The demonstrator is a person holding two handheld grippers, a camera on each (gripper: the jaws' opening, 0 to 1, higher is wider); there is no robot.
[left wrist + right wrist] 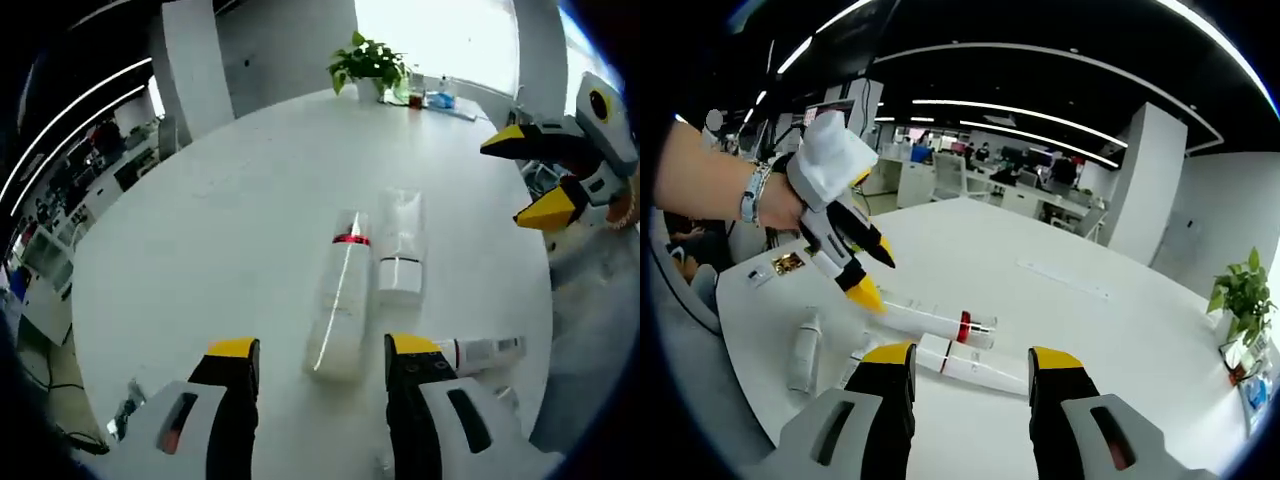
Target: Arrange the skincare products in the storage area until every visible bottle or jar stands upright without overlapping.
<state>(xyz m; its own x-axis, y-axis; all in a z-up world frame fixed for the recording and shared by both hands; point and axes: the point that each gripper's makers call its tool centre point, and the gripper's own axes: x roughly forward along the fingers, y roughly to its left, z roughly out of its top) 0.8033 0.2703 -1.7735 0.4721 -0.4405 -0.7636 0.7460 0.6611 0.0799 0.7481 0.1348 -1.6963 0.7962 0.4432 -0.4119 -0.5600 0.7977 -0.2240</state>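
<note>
White table (pixel 200 230) carries 2 bottles laid flat side by side: a long bottle (pixel 340 300) just ahead of the left gripper (pixel 320 355), its axis along the spread, empty jaws. The right gripper (pixel 970 360), also spread and empty, is held further off, so the left is judged nearer.

White grippers (pixel 971 368), black yellow-tipped jaws

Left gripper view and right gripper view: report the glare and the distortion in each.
Left gripper view: window blown out white, a bright streak along the long bottle, table edge bowed. Right gripper view: even light, ceiling lights curve in arcs.
</note>
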